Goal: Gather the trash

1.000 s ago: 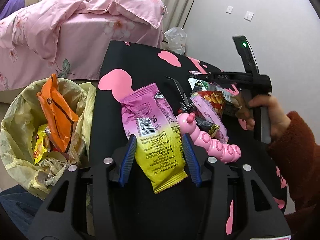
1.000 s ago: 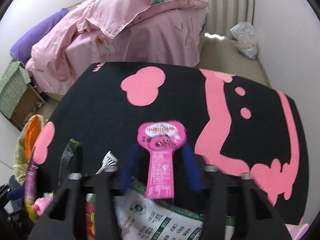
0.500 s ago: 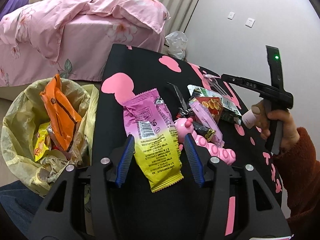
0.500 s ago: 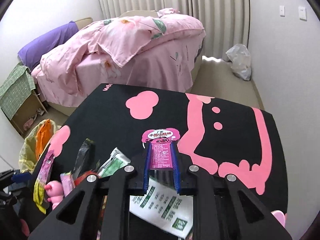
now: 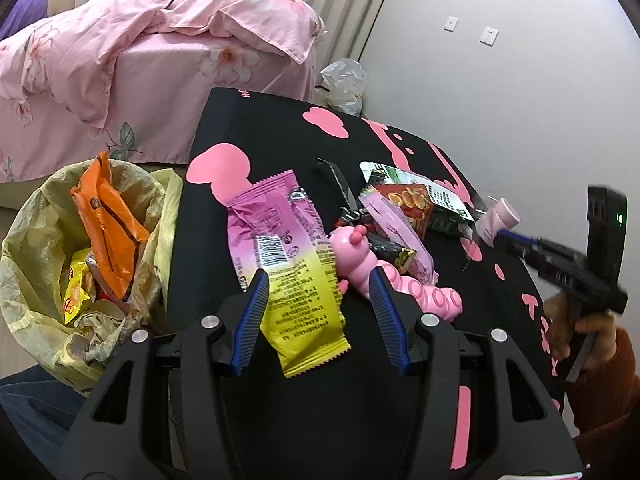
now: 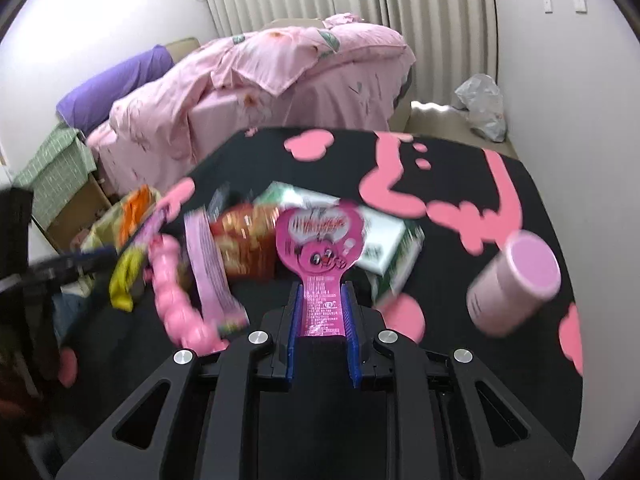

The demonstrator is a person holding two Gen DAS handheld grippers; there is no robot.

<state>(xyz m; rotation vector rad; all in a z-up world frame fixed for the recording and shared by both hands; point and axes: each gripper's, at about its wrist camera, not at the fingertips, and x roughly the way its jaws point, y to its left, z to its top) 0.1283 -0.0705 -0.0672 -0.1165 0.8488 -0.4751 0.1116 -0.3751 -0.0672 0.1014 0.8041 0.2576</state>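
My left gripper (image 5: 316,292) is open, its jaws on either side of the lower end of a pink and yellow snack packet (image 5: 286,256) lying on the black table (image 5: 256,128). My right gripper (image 6: 322,300) is shut on a pink lollipop-shaped wrapper (image 6: 322,240) and holds it above the table. It shows at the right of the left wrist view (image 5: 508,236), blurred. A bin lined with a yellow bag (image 5: 48,248) holds an orange wrapper (image 5: 108,220) at the table's left edge. More wrappers (image 5: 408,200) lie mid-table.
A pink caterpillar toy (image 5: 384,276) lies beside the packet. A pink cylindrical bottle (image 6: 516,284) lies on the table's right side. A bed with pink bedding (image 5: 152,52) stands behind the table. A white plastic bag (image 5: 344,84) sits on the floor by the wall.
My right gripper closed on the lollipop wrapper, lifted it and swung back and left towards the pile. My left gripper stayed open over the packet, shifting only slightly.
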